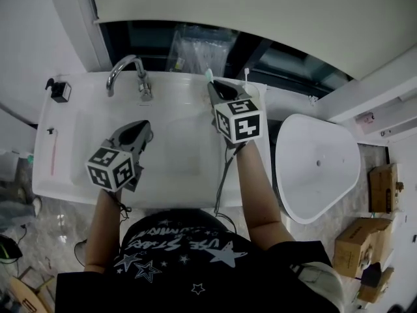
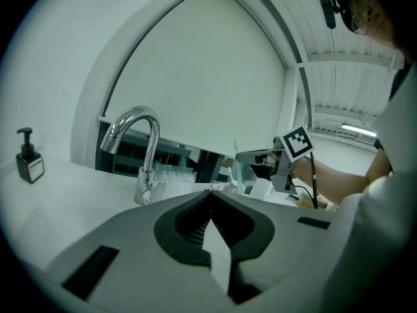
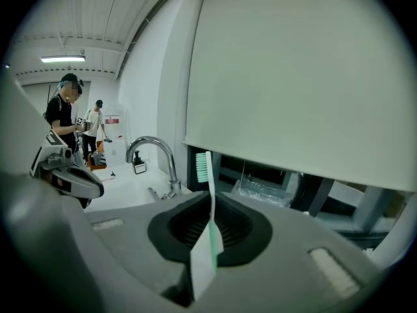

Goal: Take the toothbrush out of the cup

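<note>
Right gripper (image 1: 215, 87) pinches the green-and-white toothbrush (image 1: 209, 75) at the back right corner of the sink (image 1: 65, 188).

The toothbrush stands upright between the closed-in jaws, with its bristle head above the jaw tips and its handle running down between the ribbed pads. No view shows whether its lower end is still inside a cup. A second, white toothbrush head (image 1: 246, 74) rises just beside the right gripper at the same corner. The left gripper (image 1: 143, 131) hovers over the basin near the front left, with its jaws pressed together on nothing. The faucet (image 1: 124, 67) sits at the back edge, a dark soap bottle (image 1: 60, 90) at the back left corner, and a pink toothbrush (image 1: 53, 152) lies along the left edge.
</note>
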`<control>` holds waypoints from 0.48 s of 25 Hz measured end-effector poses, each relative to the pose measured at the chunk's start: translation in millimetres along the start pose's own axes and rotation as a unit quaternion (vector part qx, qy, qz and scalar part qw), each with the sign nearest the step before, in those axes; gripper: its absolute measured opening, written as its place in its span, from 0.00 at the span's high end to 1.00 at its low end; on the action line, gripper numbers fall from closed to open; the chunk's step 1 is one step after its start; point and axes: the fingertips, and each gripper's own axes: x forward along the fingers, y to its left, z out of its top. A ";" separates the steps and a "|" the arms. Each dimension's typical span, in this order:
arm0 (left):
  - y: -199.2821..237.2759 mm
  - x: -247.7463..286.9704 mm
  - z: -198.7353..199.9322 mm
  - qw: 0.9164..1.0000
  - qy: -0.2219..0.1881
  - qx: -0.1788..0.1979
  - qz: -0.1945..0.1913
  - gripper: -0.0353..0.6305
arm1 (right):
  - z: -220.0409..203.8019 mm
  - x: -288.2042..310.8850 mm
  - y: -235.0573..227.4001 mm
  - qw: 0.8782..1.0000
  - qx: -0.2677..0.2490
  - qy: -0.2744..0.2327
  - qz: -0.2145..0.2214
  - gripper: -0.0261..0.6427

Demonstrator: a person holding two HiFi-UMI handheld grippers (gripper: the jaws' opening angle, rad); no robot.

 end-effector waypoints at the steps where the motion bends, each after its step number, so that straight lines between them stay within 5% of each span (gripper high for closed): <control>1: 0.5 -5.1 -1.3 1.000 -0.001 -0.001 -0.001 0.94 | -1.2 -2.8 6.1 1.000 0.001 0.000 0.000 0.93; 12: -11.7 -67.2 -26.7 0.999 0.002 -0.005 -0.034 0.94 | -17.5 -52.5 77.0 1.000 0.010 0.006 -0.014 0.93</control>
